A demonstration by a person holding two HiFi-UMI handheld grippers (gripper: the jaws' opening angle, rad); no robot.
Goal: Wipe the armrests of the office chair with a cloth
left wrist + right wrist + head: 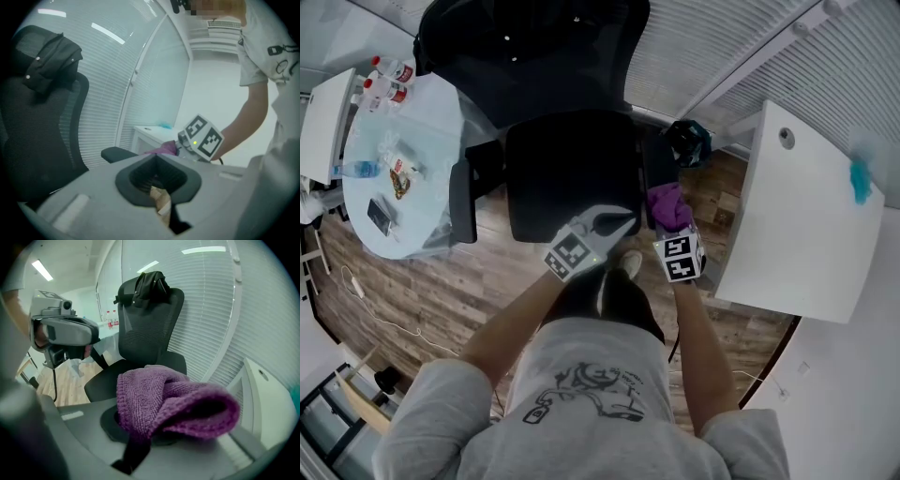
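Purple cloth (pixel 173 401) is bunching in my right claw (pixel 673 221), which is gripping it near the chair's right armrest (pixel 656 159), ready for wiping. My left claw (pixel 614 223) is hovering closed and empty over the seat (pixel 567 183), keeping clear.

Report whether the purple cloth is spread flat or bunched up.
Bunched up: the purple cloth sits as a folded wad, clamped in the right gripper, its loose fold bulging over the jaws.

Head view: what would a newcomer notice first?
The purple cloth bunched in the right tongs, at the front end of the armrest on the view's right. Then the black chair at centre, a dark jacket slung over its backrest. The left tongs hang empty at the seat's front edge.
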